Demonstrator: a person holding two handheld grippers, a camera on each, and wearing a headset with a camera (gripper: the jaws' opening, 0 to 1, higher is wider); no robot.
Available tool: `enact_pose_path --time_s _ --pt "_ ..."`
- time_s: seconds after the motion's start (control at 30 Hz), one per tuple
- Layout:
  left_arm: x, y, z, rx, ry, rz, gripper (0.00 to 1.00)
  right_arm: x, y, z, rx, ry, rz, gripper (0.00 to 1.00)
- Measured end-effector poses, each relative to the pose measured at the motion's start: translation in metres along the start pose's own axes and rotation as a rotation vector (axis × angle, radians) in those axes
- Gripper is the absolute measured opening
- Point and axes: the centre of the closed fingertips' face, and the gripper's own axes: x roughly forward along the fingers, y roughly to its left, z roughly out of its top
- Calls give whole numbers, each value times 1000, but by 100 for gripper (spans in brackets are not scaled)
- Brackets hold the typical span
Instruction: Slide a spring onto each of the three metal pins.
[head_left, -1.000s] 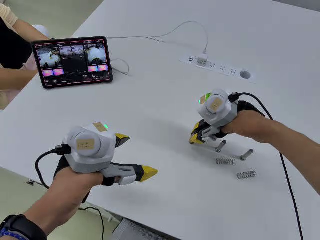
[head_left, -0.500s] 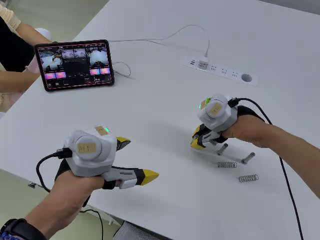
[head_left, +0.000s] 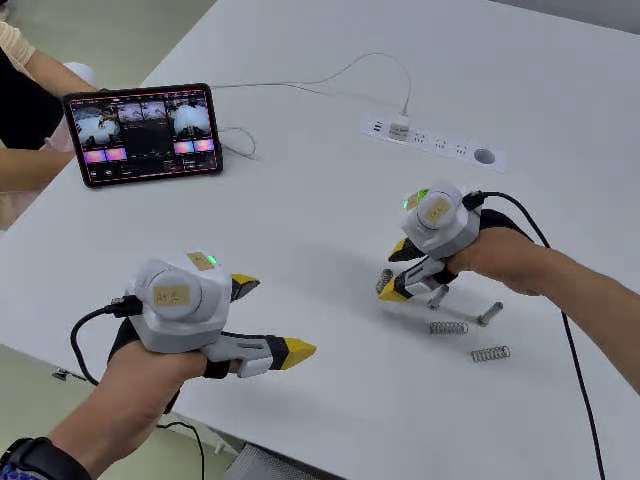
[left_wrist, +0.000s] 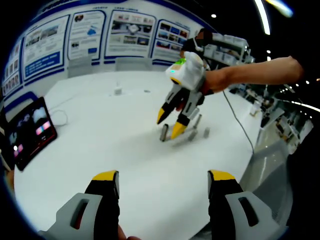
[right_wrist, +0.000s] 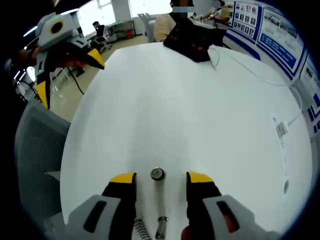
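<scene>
Head view: right gripper (head_left: 395, 270) low over the tabletop (head_left: 300, 200), its fingers (head_left: 392, 293) spread apart where a second ago the yellow tips sat nearly together. A pin (head_left: 383, 282) now shows just beside the lower tip; it was not visible there before. Second pin (head_left: 438, 296) and third pin (head_left: 490, 314) lie near the gripper on the tabletop. One spring (head_left: 448, 327) and a second spring (head_left: 490, 353) lie just beside them, off the pins and arranged as earlier. Left gripper (head_left: 272, 317) keeps its place by the tabletop's near edge, fingers (head_left: 298, 350) wide with nothing between. Tablet (head_left: 140, 133) shows camera feeds. Power strip (head_left: 445, 147) has a white plug in it. Tan stickers on both gripper bodies (any writing too small to read). Left gripper view: own fingers wide over bare tabletop; ahead, the right gripper points down with the pin standing upright by its tips. Wall posters (left_wrist: 125, 32) have blue headings, text not legible. Right gripper view: the pin stands between the two yellow-tipped fingers, round head up, a gap on either side, so not gripped.
</scene>
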Motion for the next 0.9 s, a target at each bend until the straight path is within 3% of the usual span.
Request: enact_pose_path --time_s 0.37,0.9 --pt "-2 -2 3 6 -4 0 74 -9 2 0 56 -44 -12 43" --pt "2 -9 10 19 -10 -15 74 -38 -4 4 311 -277 -91 50"
